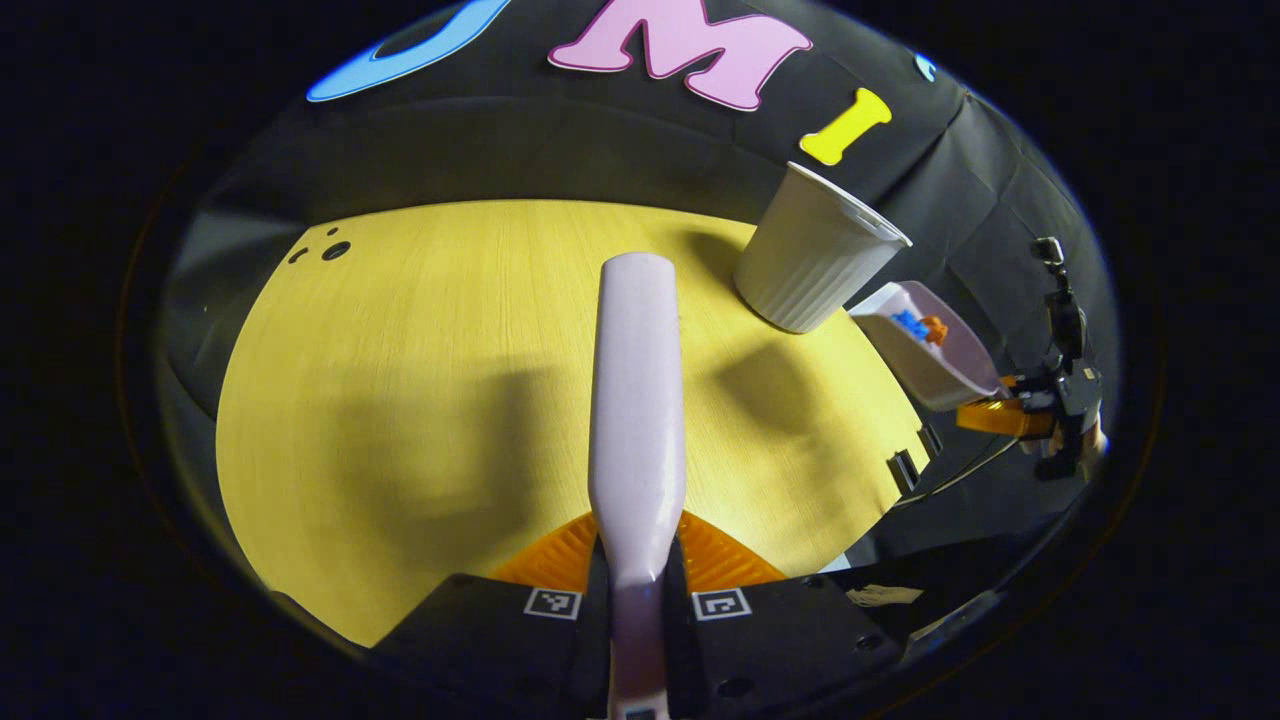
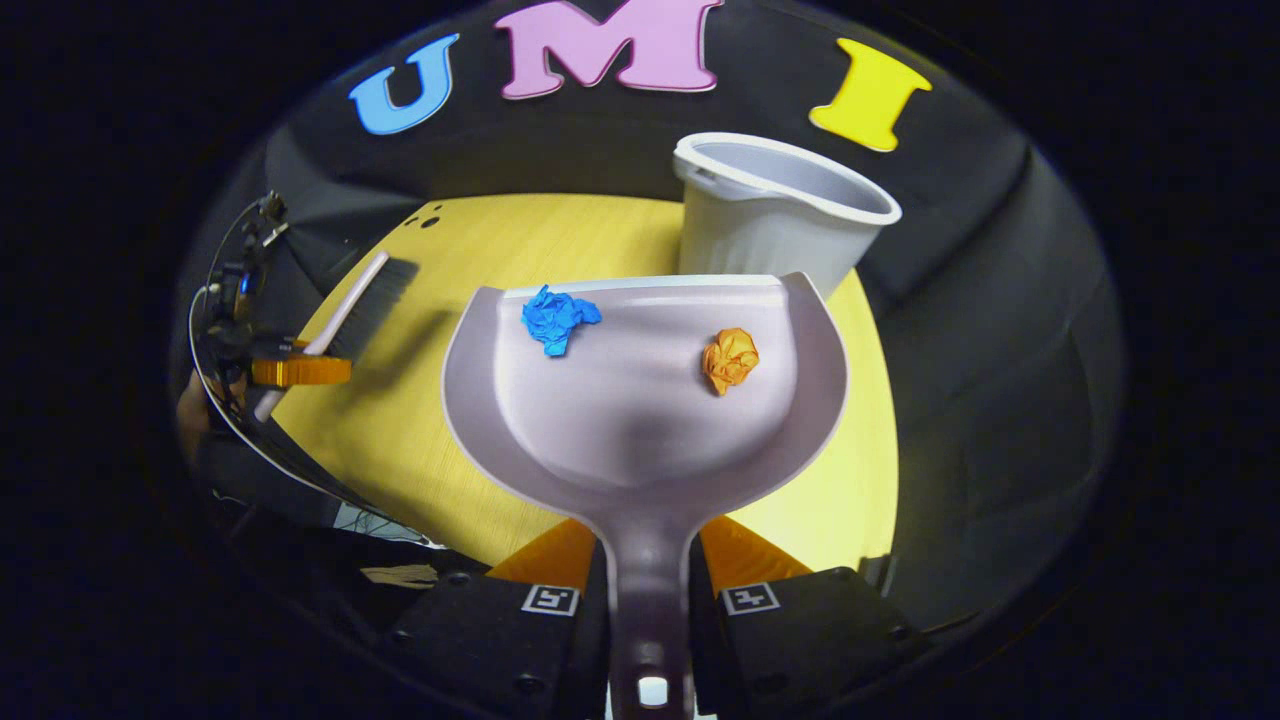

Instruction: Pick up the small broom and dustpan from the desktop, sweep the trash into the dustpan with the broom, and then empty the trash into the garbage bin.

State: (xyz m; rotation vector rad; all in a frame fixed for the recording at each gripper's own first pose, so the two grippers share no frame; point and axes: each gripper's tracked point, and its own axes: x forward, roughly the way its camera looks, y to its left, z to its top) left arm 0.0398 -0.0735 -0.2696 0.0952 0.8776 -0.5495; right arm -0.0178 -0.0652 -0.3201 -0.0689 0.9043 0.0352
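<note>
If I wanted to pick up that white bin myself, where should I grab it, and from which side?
Probably by the rim of the garbage bin, coming from above with one finger inside and one outside. It stands upright with its mouth open, and its ribbed wall widens toward the top, so a side grip looks too wide and might slip. Come from the side away from the dustpan, which is held close to it.

One broom point(image 2: 362, 300), at the far left of the right gripper view. One dustpan point(image 2: 640, 400), near the middle. Two crumpled paper scraps lie in it: one blue scrap point(image 2: 556, 318) on the left, one orange scrap point(image 2: 730, 360) on the right. One bin point(image 2: 770, 225) stands behind, on one table point(image 2: 500, 250).
</note>
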